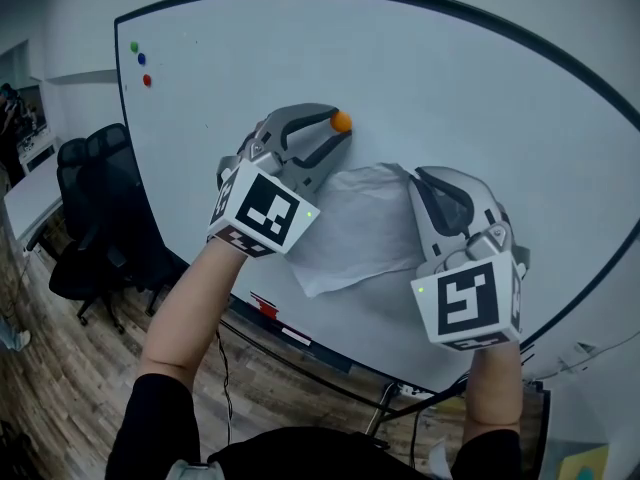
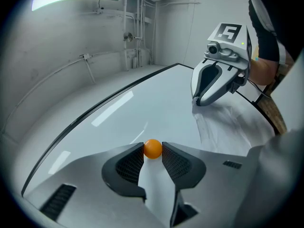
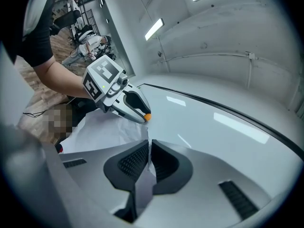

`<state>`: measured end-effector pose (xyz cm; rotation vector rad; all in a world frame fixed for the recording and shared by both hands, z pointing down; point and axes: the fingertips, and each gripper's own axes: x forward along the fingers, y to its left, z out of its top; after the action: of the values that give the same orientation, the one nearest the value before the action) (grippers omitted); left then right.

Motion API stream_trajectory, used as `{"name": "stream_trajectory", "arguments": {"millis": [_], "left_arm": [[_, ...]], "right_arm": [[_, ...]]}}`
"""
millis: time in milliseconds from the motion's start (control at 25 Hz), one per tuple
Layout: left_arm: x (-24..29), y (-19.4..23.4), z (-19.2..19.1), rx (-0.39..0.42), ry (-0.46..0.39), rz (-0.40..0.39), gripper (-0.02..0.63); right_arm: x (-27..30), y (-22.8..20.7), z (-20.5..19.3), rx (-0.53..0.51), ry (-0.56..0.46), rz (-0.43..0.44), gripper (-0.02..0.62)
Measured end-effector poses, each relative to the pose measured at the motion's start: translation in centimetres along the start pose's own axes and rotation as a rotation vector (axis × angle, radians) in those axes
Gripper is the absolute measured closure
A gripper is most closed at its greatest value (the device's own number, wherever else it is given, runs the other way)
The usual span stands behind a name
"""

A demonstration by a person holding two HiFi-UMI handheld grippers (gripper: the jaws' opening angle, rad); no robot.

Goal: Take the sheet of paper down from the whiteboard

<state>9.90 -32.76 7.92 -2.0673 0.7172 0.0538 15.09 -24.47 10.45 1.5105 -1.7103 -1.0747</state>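
A crumpled white sheet of paper (image 1: pixel 355 230) lies against the whiteboard (image 1: pixel 470 98). My left gripper (image 1: pixel 340 128) is shut on a small orange round magnet (image 1: pixel 342 121) just above the sheet's top left corner; in the left gripper view the magnet (image 2: pixel 152 148) sits pinched between the two pads. My right gripper (image 1: pixel 412 174) is shut on the sheet's top right corner, and in the right gripper view the paper's edge (image 3: pixel 142 172) runs up between the closed jaws. The paper (image 3: pixel 102 133) spreads to the left there, below the left gripper (image 3: pixel 145 119).
Green (image 1: pixel 134 46), blue (image 1: pixel 141 58) and red (image 1: pixel 147 80) magnets sit at the board's top left. A pen tray (image 1: pixel 285 333) with a red object runs under the board. Black office chairs (image 1: pixel 90 218) stand to the left on the wooden floor.
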Motion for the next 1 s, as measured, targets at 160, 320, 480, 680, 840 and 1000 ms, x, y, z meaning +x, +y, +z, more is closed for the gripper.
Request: {"name": "stream_trajectory", "arguments": {"millis": [160, 320, 480, 680, 840, 1000], "left_arm": [[0.4, 0.2, 0.1, -0.01, 0.001, -0.006, 0.474], [1.0, 0.4, -0.1, -0.004, 0.007, -0.007, 0.474], [1.1, 0.5, -0.4, -0.008, 0.02, -0.012, 0.474], [1.3, 0.4, -0.9, -0.005, 0.035, -0.016, 0.474], [1.6, 0.6, -1.2, -0.023, 0.03, -0.021, 0.474], [1.4, 0.4, -1.2, -0.062, 0.011, -0.035, 0.472]], "right_arm": [[0.4, 0.2, -0.4, 0.012, 0.005, 0.017, 0.566], [0.9, 0.3, -1.1, 0.03, 0.011, 0.027, 0.566], [0.7, 0.4, -1.0, 0.032, 0.014, 0.029, 0.566], [0.6, 0.5, -1.2, 0.032, 0.019, 0.033, 0.566], [0.6, 0.6, -1.5, 0.044, 0.02, 0.039, 0.566], [0.4, 1.0, -1.6, 0.045, 0.017, 0.048, 0.566]]}}
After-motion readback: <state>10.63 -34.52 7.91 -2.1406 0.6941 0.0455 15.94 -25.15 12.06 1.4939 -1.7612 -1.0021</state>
